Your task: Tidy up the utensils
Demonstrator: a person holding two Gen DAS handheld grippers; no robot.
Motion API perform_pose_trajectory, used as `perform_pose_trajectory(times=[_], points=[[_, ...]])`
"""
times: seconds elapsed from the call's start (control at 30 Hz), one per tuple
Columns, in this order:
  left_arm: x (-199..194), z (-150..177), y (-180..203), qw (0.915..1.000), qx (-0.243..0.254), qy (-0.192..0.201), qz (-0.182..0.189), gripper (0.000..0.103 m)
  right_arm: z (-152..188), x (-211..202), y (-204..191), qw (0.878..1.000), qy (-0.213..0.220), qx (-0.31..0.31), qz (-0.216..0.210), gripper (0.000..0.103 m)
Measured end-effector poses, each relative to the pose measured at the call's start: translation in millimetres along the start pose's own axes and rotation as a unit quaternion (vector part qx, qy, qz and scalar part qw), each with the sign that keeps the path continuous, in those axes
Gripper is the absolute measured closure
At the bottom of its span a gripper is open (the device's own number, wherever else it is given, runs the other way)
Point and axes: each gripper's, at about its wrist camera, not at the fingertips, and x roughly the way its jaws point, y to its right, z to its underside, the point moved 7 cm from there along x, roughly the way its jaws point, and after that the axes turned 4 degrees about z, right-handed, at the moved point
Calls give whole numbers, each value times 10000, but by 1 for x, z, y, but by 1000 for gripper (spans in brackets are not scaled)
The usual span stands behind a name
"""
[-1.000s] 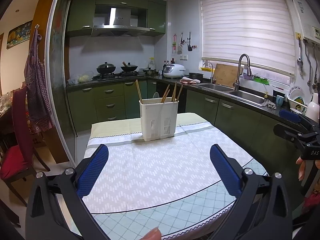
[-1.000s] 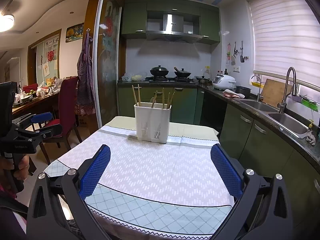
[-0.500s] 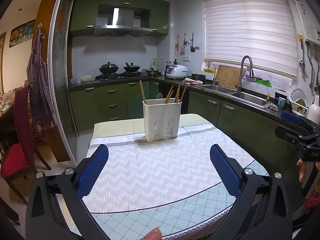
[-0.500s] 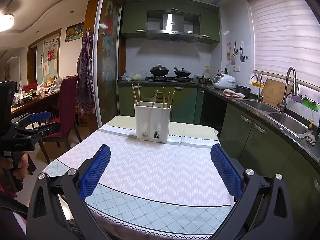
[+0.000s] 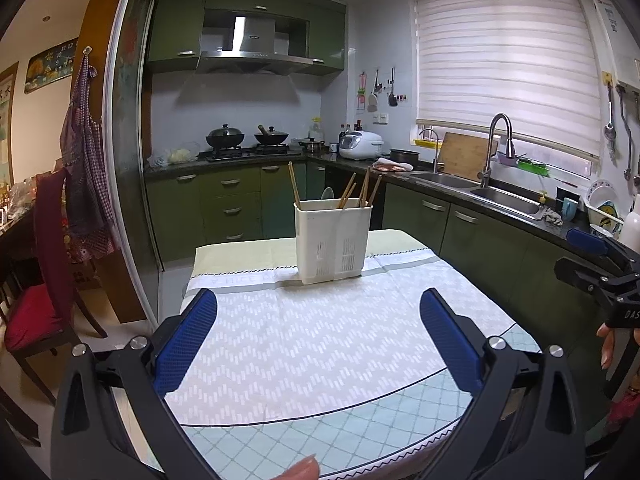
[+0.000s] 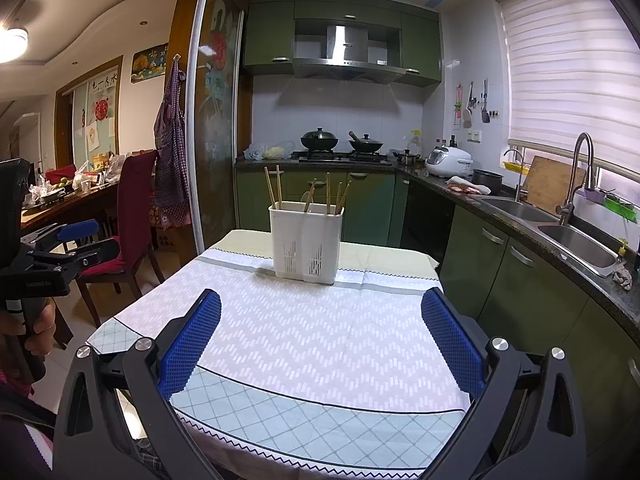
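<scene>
Standing upright well ahead of both sets of jaws, a white slotted plastic utensil holder [image 5: 333, 241] is sitting toward the far side of the bench [image 5: 304, 344], which is wearing a pale zigzag-patterned cloth. Wooden chopsticks [image 5: 362, 192] are leaning in its compartments, with one pale spoon-like handle among them; which compartment each is occupying cannot be told from here. Nothing loose is lying on the cloth between the holder and the jaws.

The left gripper [image 5: 318, 344] is hovering low over the near edge, its blue-padded jaws spread wide and gripping nothing. The right gripper [image 6: 320, 344] is doing the same from slightly further right, jaws also wide apart and bare. Both are pointing straight at the holder, probably so either can reach it squarely.

With the utensils already gathered upright, this arrangement is fitting either sorting about to happen or sorting finished.
</scene>
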Motion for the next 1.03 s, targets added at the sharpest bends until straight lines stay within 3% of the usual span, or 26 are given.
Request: perform_pose_trajectory(times=[0.13,0.27,0.57,1.03], points=[[0,-1,1,10000,-15,8,27,6,2,2,0,10000,-22,-17,-11,4],[-1,-1,0,9997,83,54,-205,6,3,3,1,10000,-39,-14,-22,4],[4,2,-1,9999,-49,-78,78,6,5,6,2,10000,-82,-23,-37,4],[17,9,-11,9992,-169,-350,-66,6,4,13,9,9998,-169,40,-15,4]])
